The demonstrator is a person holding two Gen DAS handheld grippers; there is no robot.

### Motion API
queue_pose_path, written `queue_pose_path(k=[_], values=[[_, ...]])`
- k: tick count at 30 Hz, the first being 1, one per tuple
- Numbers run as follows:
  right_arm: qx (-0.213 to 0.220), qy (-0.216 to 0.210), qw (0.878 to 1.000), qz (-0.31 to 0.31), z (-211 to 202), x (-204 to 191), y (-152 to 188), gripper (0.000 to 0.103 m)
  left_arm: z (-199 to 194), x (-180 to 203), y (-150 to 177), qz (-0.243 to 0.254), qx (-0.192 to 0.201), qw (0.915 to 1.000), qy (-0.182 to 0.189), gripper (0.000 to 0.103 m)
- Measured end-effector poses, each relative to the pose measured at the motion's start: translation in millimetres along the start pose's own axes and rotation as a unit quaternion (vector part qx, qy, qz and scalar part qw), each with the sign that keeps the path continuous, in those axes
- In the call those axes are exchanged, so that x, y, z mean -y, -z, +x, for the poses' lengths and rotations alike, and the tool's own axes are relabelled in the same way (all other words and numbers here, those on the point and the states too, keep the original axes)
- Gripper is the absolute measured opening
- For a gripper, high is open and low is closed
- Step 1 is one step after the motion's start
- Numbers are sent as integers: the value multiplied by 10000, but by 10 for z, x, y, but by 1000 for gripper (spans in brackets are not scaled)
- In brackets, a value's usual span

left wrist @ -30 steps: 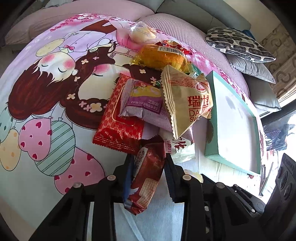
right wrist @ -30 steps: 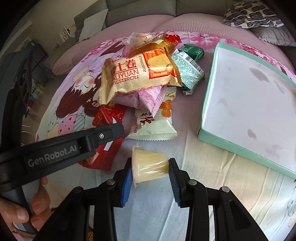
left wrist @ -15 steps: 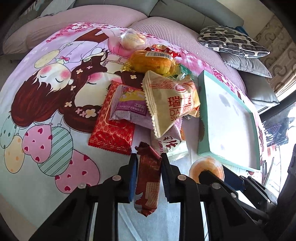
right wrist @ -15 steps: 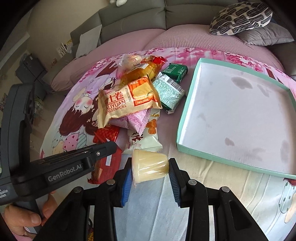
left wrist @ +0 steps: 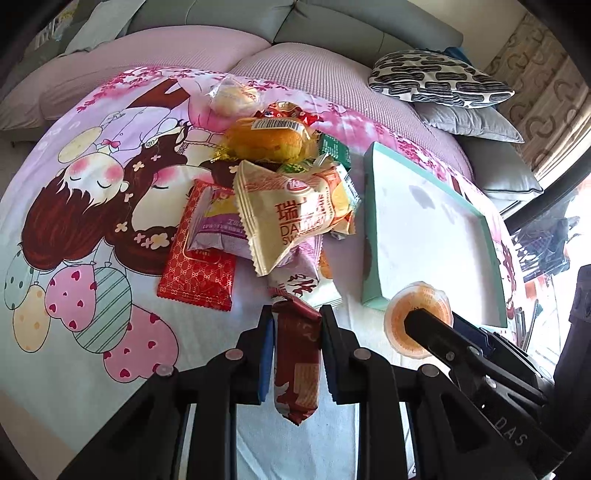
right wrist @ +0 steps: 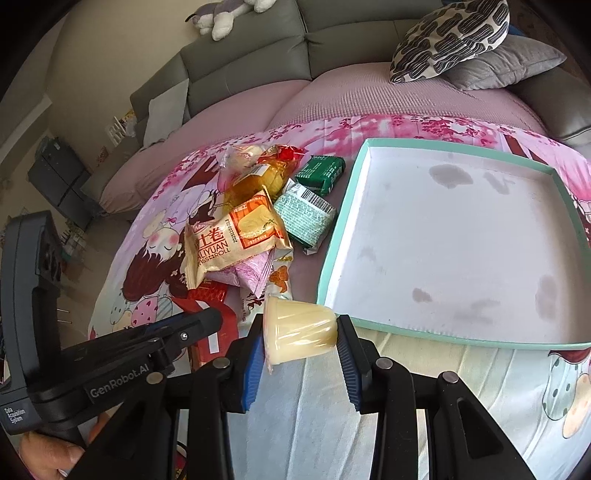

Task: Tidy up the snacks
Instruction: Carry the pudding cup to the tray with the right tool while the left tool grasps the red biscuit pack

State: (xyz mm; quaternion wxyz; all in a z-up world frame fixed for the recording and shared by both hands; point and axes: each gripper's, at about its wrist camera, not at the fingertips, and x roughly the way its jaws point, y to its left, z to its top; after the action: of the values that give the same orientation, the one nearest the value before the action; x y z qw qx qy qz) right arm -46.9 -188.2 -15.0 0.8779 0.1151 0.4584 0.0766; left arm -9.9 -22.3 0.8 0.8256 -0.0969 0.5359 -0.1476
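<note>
My left gripper (left wrist: 297,325) is shut on a dark red wafer packet (left wrist: 297,354), lifted off the cartoon bedsheet. In the right wrist view my right gripper (right wrist: 301,328) is shut on a pale yellow jelly cup (right wrist: 299,328) lying sideways between the pads; the same jelly cup (left wrist: 417,317) shows end-on in the left wrist view. A heap of snacks lies on the sheet: a Swiss roll bag (left wrist: 295,218), a purple packet (left wrist: 218,229), a red patterned packet (left wrist: 197,273), an orange cake (left wrist: 269,138), green packets (right wrist: 306,218). The teal-rimmed tray (right wrist: 334,240) sits right of the heap, with nothing inside it.
A patterned pillow (right wrist: 450,37) and a grey cushion (right wrist: 502,66) lie behind the tray against the grey sofa (right wrist: 240,55). A hand (right wrist: 48,454) holds the left gripper's handle at lower left. A plush toy (right wrist: 225,14) sits on the sofa back.
Both grippers rose and drew back with their snacks, so the heap and tray look smaller. The left jaws tightened on the wafer packet, lifting it off the sheet. The jelly cup stays held.
</note>
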Motion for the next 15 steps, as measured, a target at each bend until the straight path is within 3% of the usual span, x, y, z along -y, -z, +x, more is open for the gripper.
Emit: queue_pose_path(k=[6, 15], values=[[129, 35, 9997, 189, -81, 147, -45, 40, -21, -13, 3, 117, 51, 9999, -10, 25], [565, 542, 9929, 900, -295, 683, -201, 40, -34, 462, -211, 606, 129, 9980, 81, 25]])
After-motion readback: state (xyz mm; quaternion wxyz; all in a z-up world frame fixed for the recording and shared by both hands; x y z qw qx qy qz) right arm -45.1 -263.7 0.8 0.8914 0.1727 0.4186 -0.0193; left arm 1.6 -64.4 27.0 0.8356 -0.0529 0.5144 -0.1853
